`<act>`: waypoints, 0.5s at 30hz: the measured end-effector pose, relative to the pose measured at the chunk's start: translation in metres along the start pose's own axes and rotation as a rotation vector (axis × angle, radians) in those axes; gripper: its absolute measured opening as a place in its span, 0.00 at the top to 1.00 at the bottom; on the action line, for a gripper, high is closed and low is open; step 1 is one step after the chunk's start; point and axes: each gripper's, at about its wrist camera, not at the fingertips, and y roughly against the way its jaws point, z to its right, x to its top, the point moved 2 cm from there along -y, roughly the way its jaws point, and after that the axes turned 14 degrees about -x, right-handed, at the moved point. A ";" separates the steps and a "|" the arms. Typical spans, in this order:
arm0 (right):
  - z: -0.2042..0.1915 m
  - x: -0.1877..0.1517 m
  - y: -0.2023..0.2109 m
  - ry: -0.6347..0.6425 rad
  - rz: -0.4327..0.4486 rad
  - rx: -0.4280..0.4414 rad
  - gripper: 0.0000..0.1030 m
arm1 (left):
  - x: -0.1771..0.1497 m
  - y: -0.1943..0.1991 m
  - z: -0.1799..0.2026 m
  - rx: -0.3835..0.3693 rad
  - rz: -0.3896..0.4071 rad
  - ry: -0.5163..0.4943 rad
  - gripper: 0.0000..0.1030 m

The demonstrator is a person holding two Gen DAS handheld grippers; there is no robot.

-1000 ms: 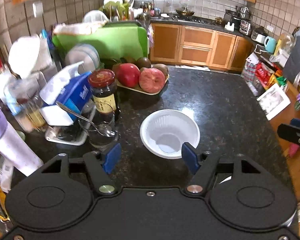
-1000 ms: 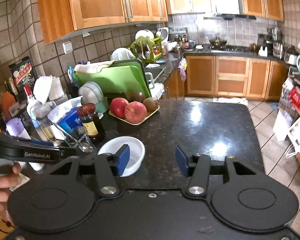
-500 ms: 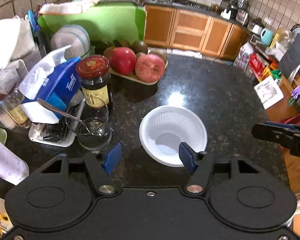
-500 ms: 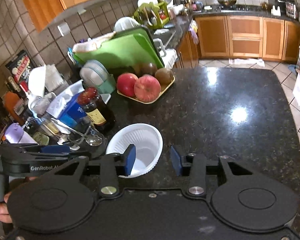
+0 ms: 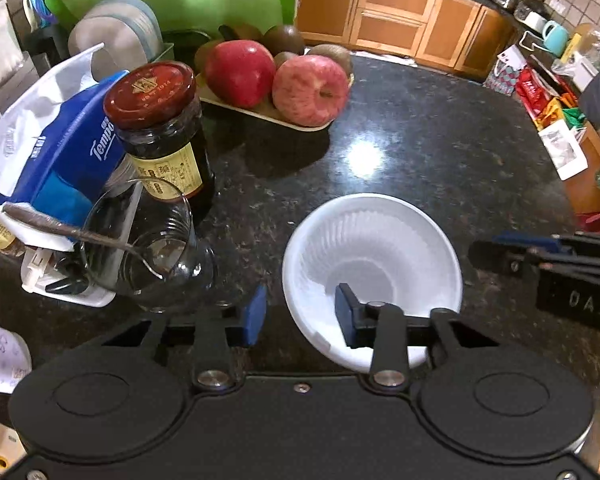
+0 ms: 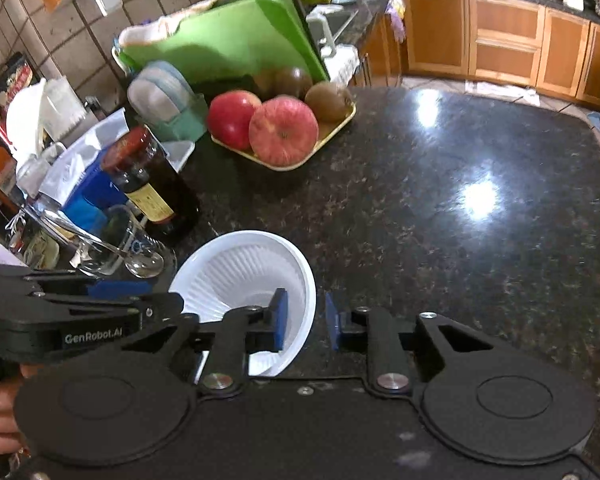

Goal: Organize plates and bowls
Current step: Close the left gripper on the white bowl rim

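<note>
On a dark granite counter, two grippers straddle a white bowl's (image 5: 374,248) rim.
Left gripper (image 5: 298,314) at nine o'clock, right gripper (image 6: 304,322) at three; both jaws apart, jar (image 5: 159,128) nearby.

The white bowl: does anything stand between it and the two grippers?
Nothing visible does. The left gripper and the right gripper each straddle the rim of the white bowl. The glass cup stands apart, to its left.
</note>
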 end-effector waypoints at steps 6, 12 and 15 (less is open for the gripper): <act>-0.004 0.003 -0.020 0.012 -0.031 0.013 0.82 | 0.005 -0.015 -0.005 0.003 -0.037 0.007 0.63; -0.005 0.002 -0.031 0.020 -0.051 0.006 0.83 | 0.005 -0.023 -0.005 0.005 -0.060 0.010 0.67; -0.005 0.000 -0.034 0.026 -0.058 0.004 0.84 | 0.007 -0.027 -0.003 0.003 -0.065 0.002 0.71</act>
